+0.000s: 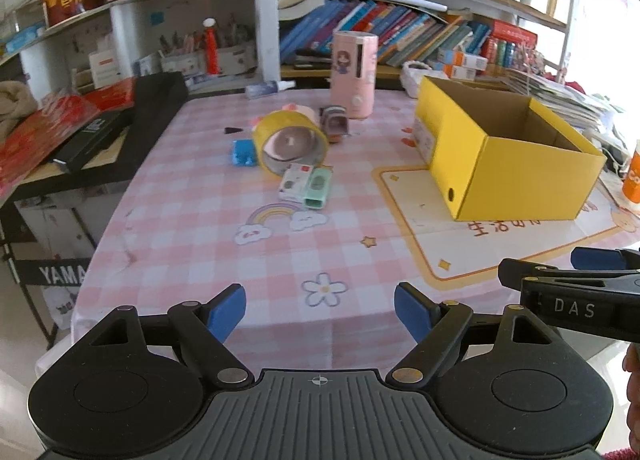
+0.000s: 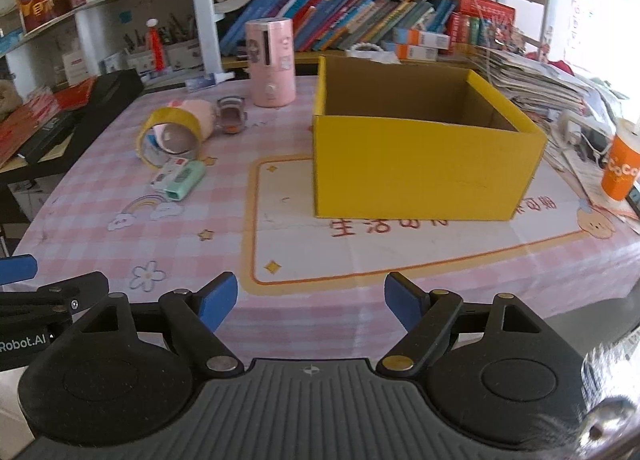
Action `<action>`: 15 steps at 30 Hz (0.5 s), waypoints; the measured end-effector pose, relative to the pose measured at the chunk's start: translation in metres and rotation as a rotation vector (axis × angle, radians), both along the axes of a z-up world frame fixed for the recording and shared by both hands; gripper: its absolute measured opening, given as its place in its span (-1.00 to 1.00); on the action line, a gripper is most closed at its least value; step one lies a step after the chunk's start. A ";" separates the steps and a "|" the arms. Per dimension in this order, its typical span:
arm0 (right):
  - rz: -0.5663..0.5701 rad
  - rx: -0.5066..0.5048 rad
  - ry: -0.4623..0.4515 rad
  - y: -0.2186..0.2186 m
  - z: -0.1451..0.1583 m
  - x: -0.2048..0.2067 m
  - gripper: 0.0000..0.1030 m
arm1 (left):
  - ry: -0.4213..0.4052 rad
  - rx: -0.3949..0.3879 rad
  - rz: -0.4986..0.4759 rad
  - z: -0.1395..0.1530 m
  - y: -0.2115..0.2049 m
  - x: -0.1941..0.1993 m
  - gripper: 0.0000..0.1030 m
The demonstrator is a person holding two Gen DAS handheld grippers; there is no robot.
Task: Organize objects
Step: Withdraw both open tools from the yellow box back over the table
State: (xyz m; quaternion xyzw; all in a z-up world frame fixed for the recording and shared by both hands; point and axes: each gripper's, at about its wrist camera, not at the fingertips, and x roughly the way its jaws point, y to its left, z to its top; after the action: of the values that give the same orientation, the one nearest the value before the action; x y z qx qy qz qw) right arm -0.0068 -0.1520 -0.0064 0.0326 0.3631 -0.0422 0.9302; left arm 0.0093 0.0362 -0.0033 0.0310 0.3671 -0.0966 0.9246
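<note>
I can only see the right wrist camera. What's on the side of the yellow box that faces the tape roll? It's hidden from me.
Observer: The yellow box has a small round hole low on that side, near the front corner, and a pale label further back.
Operator: Is anything lying on the far left of the tape roll?
Observer: Yes, a small blue object lies beside the tape roll on the checked cloth.
Operator: What's that black thing poking in at my left edge?
Observer: That's the left gripper, open and holding nothing.
</note>
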 end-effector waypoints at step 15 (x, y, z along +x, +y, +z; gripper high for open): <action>0.120 0.000 0.018 0.034 -0.003 0.027 0.55 | 0.013 -0.015 0.087 -0.003 0.028 0.009 0.63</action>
State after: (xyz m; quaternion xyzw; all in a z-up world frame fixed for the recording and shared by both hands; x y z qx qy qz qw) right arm 0.0199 -0.1180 -0.0094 0.0105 0.3728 0.0135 0.9277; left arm 0.0182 0.0639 -0.0061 0.0074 0.3731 -0.0591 0.9259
